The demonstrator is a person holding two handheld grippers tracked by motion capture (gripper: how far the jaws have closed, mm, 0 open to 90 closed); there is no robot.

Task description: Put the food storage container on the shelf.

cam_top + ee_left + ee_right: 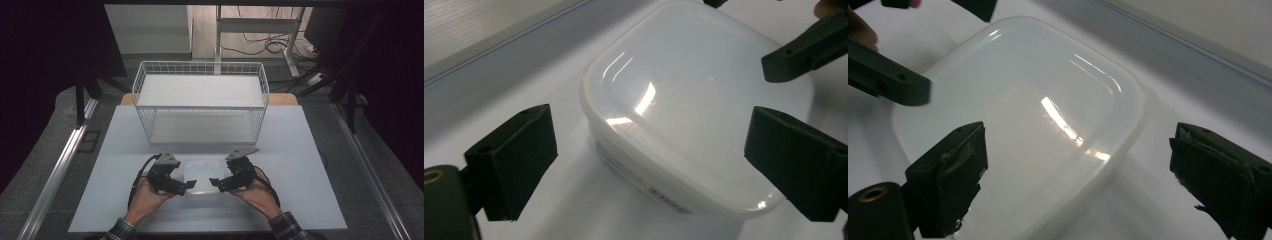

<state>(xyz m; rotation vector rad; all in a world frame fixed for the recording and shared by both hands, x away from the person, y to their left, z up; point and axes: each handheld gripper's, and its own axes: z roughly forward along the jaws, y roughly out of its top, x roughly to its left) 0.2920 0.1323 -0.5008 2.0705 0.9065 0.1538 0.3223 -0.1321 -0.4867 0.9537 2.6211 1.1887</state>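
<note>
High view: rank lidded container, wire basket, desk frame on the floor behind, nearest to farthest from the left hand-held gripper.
1. Lidded container: right beside the left hand-held gripper, between both hands.
2. Wire basket: mid-table, beyond the container.
3. Desk frame: off the table, on the floor at the back.
</note>
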